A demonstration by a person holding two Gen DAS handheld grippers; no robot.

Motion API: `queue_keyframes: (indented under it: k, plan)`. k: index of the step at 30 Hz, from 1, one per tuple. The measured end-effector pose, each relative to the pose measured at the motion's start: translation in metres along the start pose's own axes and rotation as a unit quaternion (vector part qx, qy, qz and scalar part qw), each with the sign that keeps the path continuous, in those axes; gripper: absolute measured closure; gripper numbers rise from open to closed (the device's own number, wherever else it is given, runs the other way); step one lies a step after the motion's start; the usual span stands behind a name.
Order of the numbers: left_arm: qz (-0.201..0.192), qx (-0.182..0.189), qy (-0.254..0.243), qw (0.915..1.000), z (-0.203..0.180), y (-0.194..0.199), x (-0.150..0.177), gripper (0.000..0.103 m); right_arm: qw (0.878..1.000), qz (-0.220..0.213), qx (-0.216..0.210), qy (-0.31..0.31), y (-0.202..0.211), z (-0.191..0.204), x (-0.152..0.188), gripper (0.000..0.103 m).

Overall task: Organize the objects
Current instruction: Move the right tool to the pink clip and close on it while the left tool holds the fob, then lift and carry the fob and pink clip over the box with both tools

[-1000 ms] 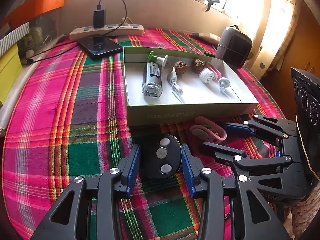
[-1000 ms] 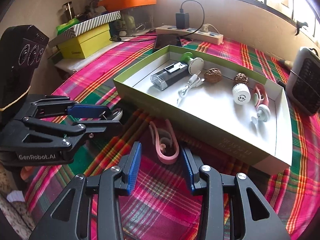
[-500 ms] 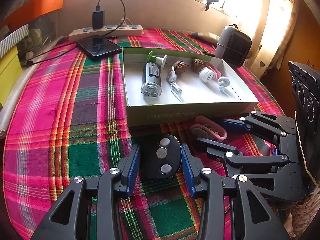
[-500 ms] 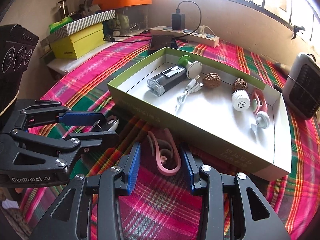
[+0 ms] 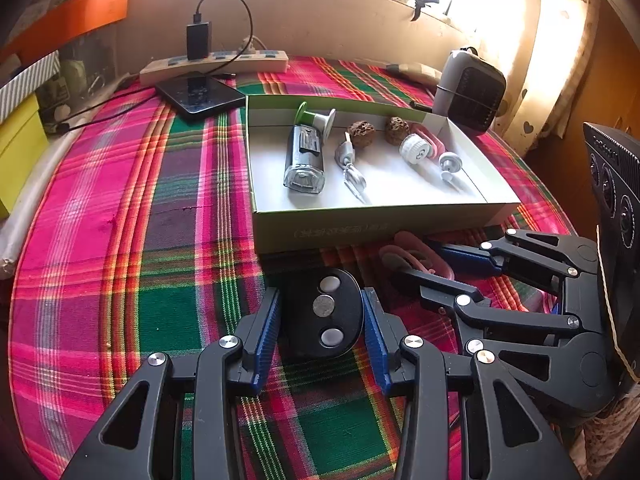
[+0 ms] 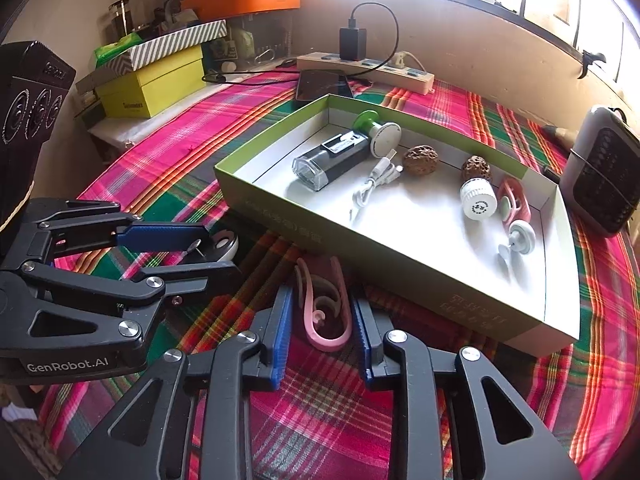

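Note:
A black oval device (image 5: 324, 312) with three round buttons lies on the plaid cloth, and my left gripper (image 5: 320, 300) is shut on it, blue pads against both sides. In the right wrist view the left gripper (image 6: 218, 250) shows at the left. A pink clip (image 6: 328, 345) lies in front of the box. My right gripper (image 6: 320, 296) has its jaws closing on the clip, pads touching its two sides. From the left wrist view the right gripper (image 5: 416, 260) straddles that pink clip (image 5: 408, 240). The open green box (image 6: 400, 272) holds a clear bottle-like device (image 6: 328, 160), a spool, two walnuts, a cable, a white cap and another pink clip.
A power strip (image 5: 216, 65) with a charger and a phone (image 5: 200, 94) lie behind the box (image 5: 360, 224). A small grey heater (image 5: 468, 96) stands at its far right corner. Yellow and striped boxes (image 6: 152, 84) are stacked at the table's left edge.
The right gripper's jaws have narrowed onto the pink clip. The left gripper and the black device have not moved.

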State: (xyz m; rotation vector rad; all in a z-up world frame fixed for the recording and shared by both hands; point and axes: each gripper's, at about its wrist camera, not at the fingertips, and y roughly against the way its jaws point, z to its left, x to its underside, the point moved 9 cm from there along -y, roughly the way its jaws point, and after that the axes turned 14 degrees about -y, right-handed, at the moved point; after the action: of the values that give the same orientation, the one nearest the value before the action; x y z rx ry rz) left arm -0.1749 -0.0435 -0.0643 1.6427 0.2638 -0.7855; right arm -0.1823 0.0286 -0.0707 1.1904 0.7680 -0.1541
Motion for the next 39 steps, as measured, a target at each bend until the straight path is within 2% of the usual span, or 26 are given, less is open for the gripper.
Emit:
queue_keyframes:
  k: [23, 39]
  plan:
    - [0.001, -0.020, -0.003, 0.9998, 0.004, 0.003, 0.003, 0.065, 1.000, -0.002, 0.007, -0.016, 0.004, 0.001, 0.004, 0.078]
    - [-0.012, -0.027, -0.011, 0.9995, -0.002, 0.013, -0.005, 0.065, 0.999, -0.008, -0.017, -0.040, 0.015, 0.000, 0.005, 0.078]
